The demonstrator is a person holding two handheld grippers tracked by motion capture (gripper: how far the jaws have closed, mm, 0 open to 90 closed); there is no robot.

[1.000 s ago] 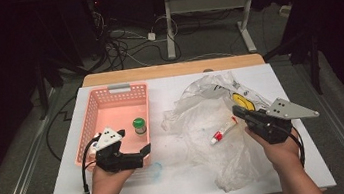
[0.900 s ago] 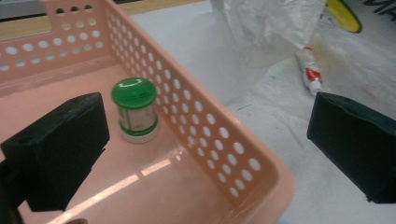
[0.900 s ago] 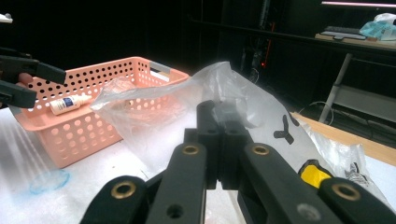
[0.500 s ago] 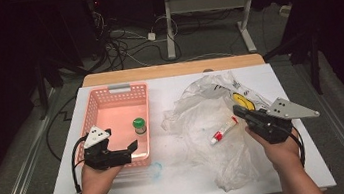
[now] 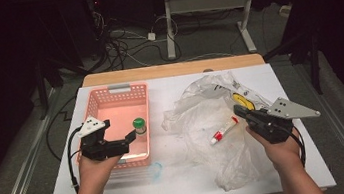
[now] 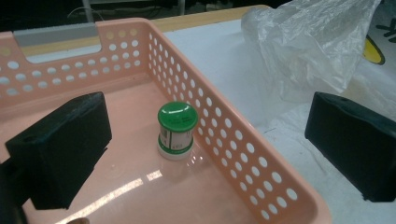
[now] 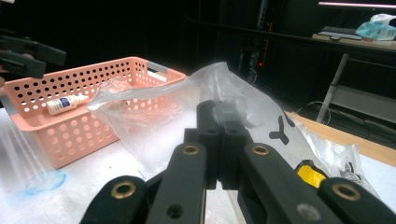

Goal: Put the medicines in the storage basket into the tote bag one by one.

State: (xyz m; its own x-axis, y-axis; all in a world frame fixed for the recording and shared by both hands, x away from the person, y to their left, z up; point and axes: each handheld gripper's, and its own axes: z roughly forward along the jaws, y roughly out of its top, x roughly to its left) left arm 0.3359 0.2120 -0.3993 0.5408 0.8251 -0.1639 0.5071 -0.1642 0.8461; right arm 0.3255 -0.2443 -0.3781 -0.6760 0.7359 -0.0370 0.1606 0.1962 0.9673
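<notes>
Emptying bag into basket

Left claw (image 5: 126, 139) gapes empty over the basket (image 5: 92, 109), jar (image 6: 176, 129) just ahead; right claw (image 5: 242, 113) pinches the bag (image 5: 197, 109), holding it up.

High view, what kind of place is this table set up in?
Probably a lab or workshop recording station, not a home: a white-topped table under a fixed camera, loose cables on the floor, and a desk frame in a dark room behind.
</notes>
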